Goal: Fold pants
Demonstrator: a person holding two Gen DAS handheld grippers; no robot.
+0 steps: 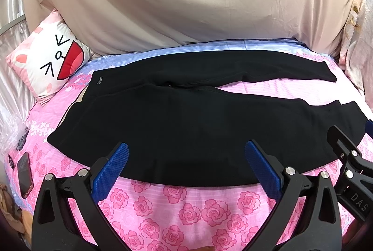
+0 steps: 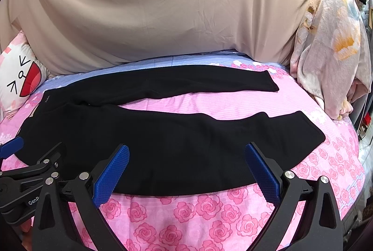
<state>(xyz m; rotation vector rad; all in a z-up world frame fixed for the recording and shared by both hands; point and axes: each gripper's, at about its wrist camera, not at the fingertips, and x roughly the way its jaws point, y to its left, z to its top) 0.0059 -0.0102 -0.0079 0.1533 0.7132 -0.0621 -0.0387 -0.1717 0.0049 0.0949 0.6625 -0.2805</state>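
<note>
Black pants (image 1: 186,125) spread flat across the rose-print bed (image 1: 177,211), waistband toward the cat pillow (image 1: 50,60), legs parted, with left hand-held gripper (image 1: 186,157) and right hand-held gripper (image 2: 186,157) both released above the near edge.

The tiny logo (image 1: 100,83) on the waistband of the black pants (image 1: 186,130) is way too small to read. The right gripper (image 1: 370,125) is mostly cut off at the left wrist view's edge, same for the left gripper (image 2: 9,146) in the right wrist view. The cat pillow (image 2: 18,78) is chopped by the frame. Something clear and crinkly (image 1: 11,132) at the left is too blurry to tell.
</note>
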